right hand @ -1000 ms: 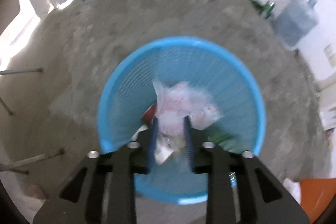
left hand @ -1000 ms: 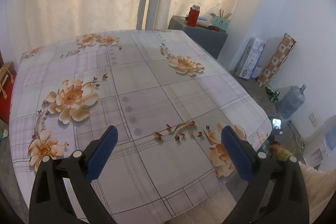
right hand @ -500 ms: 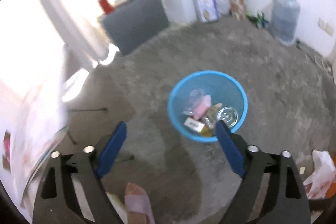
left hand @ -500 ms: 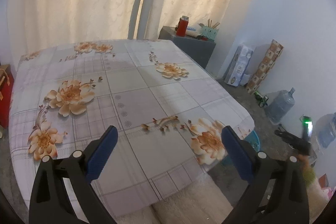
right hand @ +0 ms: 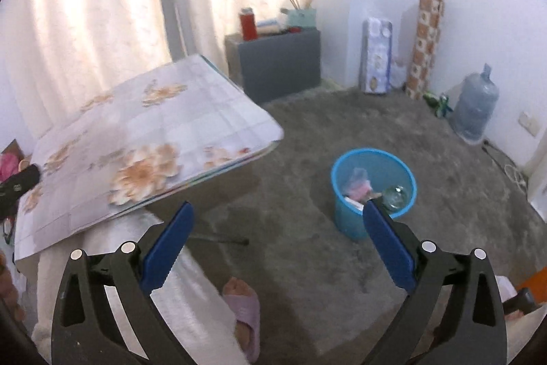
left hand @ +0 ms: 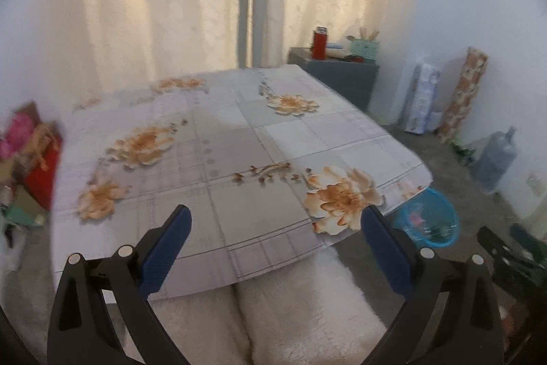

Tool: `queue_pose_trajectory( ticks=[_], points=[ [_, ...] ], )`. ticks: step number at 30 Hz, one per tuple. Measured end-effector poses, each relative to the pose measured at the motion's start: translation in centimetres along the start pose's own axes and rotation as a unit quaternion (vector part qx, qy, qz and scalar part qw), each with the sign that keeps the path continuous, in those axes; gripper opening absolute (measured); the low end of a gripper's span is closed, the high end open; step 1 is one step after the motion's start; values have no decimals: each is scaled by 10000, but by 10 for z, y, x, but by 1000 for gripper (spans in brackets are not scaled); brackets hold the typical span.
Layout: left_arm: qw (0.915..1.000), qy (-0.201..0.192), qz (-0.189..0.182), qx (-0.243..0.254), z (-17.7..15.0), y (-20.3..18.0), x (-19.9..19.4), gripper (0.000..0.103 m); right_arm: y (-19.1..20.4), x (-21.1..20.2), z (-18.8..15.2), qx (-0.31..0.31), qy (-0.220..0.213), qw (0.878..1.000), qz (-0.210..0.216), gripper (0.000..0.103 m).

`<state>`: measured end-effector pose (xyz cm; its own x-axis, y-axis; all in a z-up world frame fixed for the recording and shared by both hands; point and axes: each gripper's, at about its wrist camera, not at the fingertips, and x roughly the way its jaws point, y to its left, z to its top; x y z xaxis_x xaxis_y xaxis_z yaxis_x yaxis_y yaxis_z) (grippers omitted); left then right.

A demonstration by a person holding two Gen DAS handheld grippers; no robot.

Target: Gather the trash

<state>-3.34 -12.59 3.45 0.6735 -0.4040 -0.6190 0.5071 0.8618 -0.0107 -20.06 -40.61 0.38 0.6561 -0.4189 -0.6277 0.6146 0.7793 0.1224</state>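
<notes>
A blue mesh waste basket (right hand: 348, 221) stands on the grey floor right of the table, with plastic wrappers (right hand: 357, 183) and other trash inside. It also shows in the left wrist view (left hand: 441, 207), past the table's near right corner. My right gripper (right hand: 277, 242) is open and empty, held high above the floor, back from the basket. My left gripper (left hand: 277, 245) is open and empty above the near edge of the flowered table (left hand: 222, 153). No trash shows on the tabletop.
A grey cabinet (right hand: 280, 64) with a red flask stands at the back wall. A water jug (right hand: 473, 108), a patterned roll and a package stand at the right wall. Red bags (left hand: 37, 156) sit left of the table. A slippered foot (right hand: 242, 300) is below.
My right gripper opened and dropped the plastic wrapper into the blue basket, then rose and pulled back. My left gripper drew back from the table, so the whole tabletop shows.
</notes>
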Motion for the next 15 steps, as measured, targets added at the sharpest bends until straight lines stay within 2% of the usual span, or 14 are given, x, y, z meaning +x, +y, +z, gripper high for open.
queue_pose_trajectory(
  ticks=[3, 5, 10, 15],
  points=[
    [9990, -101, 315, 304, -7, -16, -6, 97, 11, -10, -8, -78, -94, 9999, -115, 95],
    [9981, -15, 495, 360, -10, -22, -6, 97, 11, -16, -13, -101, -209, 9994, -241, 95],
    [9972, 361, 637, 160, -17, -26, -2, 97, 15, -18, -16, -289, -105, 9977, -610, 95],
    [9963, 184, 787, 278, -22, -37, -12, 97, 15, -14, -19, -455, 47, 9952, -859, 95]
  ],
)
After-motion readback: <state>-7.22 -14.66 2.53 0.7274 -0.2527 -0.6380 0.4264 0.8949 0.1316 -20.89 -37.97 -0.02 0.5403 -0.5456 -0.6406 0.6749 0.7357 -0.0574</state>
